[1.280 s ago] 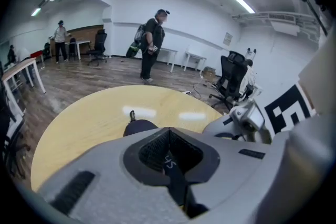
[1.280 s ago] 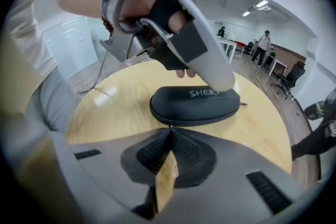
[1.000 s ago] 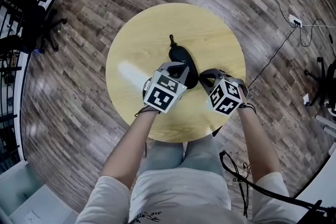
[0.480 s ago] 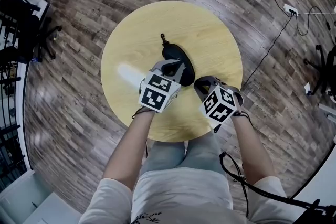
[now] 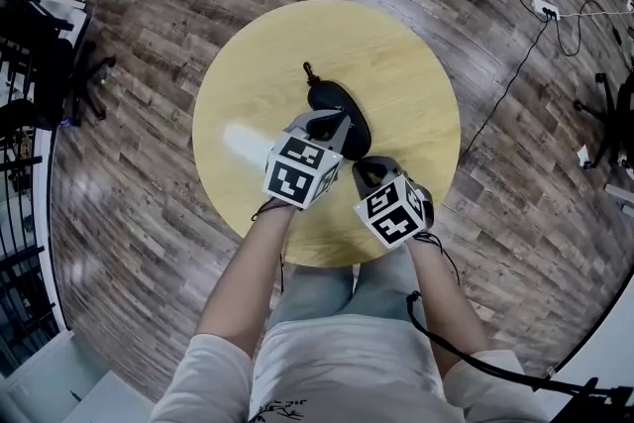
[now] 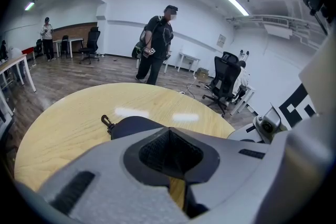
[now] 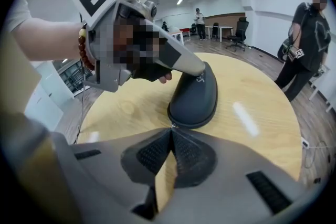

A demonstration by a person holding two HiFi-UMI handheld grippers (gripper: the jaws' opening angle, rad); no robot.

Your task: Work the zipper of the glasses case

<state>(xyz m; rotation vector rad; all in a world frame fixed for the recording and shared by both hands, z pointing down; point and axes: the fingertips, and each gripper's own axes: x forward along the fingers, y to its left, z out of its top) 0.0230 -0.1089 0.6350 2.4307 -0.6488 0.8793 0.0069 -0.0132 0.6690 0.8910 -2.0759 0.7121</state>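
Jaws together, the left gripper pins the glasses case lying just ahead of the right gripper, which pinches what appears to be its zipper pull; a steady draw along the seam, case held firm, looks wisest.

Round table: pale yellow wood with a fine grain and white glare streaks

Glasses case, centre of the frame: dark navy to black, with white lettering on its side in the right gripper view and a black clip at its upper end

Zipper pull: small and silvery

Left gripper and right gripper: light grey shells, black ribbed pads, cubes with black-and-white square markers

Floor: brown-grey planks in mixed tones

Trousers: grey

Shirt: off-white

Bracelet, left of the right gripper view: reddish-brown beads
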